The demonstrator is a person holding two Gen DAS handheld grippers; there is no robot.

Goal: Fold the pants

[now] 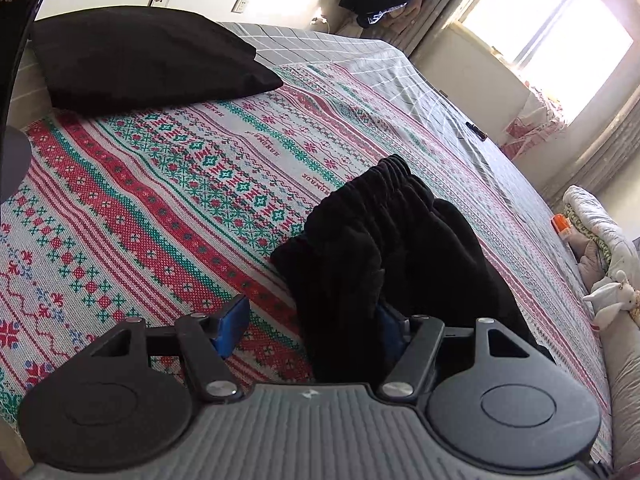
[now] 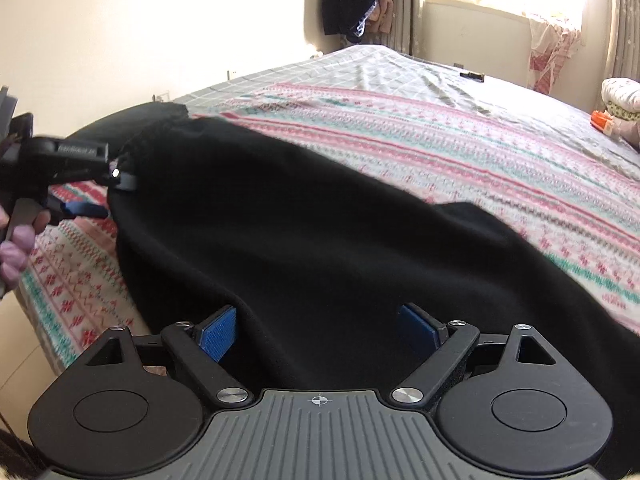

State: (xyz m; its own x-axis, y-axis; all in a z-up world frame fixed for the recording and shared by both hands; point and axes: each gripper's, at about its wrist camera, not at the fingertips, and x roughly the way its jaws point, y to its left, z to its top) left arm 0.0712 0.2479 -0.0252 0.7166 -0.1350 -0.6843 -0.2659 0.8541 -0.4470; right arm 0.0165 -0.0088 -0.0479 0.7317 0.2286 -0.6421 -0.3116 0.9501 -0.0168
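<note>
Left gripper (image 1: 310, 330) is standing with its jaws spread wide, and the black pants (image 1: 394, 264) are lying mostly to its right: the blue pad on the left finger (image 1: 232, 330) is hovering clear over the patterned blanket (image 1: 132, 184), while the right pad is half buried in dark cloth, so whether that pad is pressing on the fabric cannot be told. No pinch is showing, since nothing is spanning the gap between the two pads.

Right gripper (image 2: 318, 332) is also gaping, with the pants (image 2: 320, 240) draped directly ahead of and between its fingers; both blue pads are showing bare faces, so it is holding nothing. From this view the garment is running long from the gathered waistband at the upper left, near the left gripper (image 2: 90, 194), down towards the lower right, where it is passing out of frame. The waistband end is sitting nearer the left hand (image 2: 18, 236), the leg end nearer the right, so the next fold probably depends on each hand taking its own end.

Beyond the pants, the blanket is covering a bed with a grey checked sheet (image 1: 352, 46), and a black pillow (image 1: 144, 54) is resting at the far left corner.

Hems and cuffs are being cut off by the frame edges, the black cloth is swallowing creases and layers, and the right view is blurring slightly.
</note>
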